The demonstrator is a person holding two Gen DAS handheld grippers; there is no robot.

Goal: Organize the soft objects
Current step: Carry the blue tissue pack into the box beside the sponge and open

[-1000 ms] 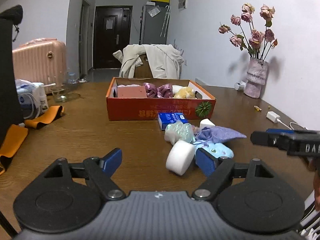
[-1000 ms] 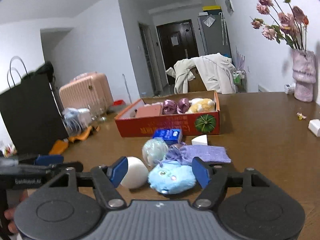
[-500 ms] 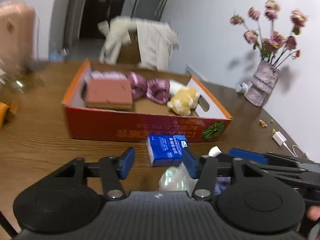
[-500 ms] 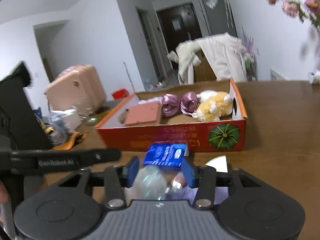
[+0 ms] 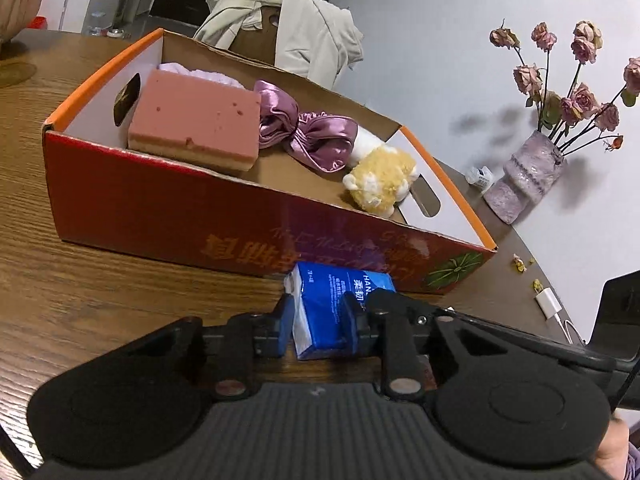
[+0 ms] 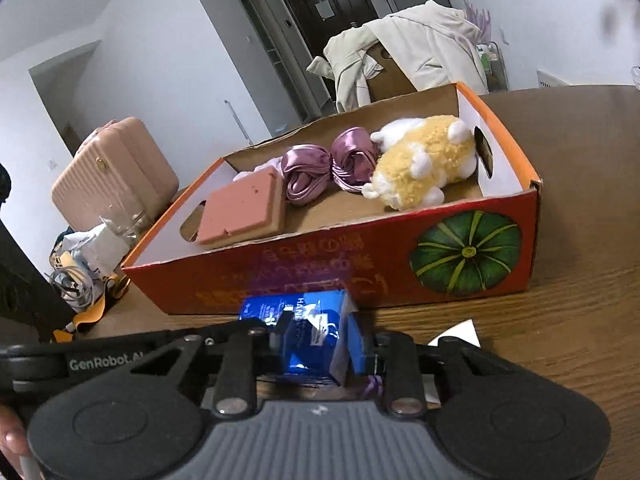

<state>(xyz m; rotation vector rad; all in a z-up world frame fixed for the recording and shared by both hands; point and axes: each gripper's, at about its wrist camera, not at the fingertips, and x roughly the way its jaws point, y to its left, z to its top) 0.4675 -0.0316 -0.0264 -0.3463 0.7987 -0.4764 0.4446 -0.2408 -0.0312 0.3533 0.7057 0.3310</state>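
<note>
A blue tissue pack [image 5: 334,308] lies on the wooden table in front of an orange cardboard box [image 5: 168,216]. My left gripper [image 5: 316,326] is shut on the pack from its side. My right gripper [image 6: 320,344] is shut on the same blue tissue pack [image 6: 308,332] from the other side. In the box [image 6: 360,264] lie a pink sponge [image 5: 196,120], a purple satin bow [image 5: 304,132] and a yellow plush toy [image 5: 380,184]; they also show in the right wrist view: sponge [image 6: 244,208], bow [image 6: 324,164], plush [image 6: 424,160].
A vase of dried roses [image 5: 524,188] stands at the table's right, with a white charger [image 5: 550,306] near it. A chair draped with a pale jacket [image 5: 288,32] is behind the box. A pink suitcase [image 6: 112,176] and clutter [image 6: 84,264] sit at the left. A white wedge [image 6: 460,332] lies by my right gripper.
Both grippers moved forward and down toward the box and closed on the blue tissue pack, which they only framed half a second ago.
</note>
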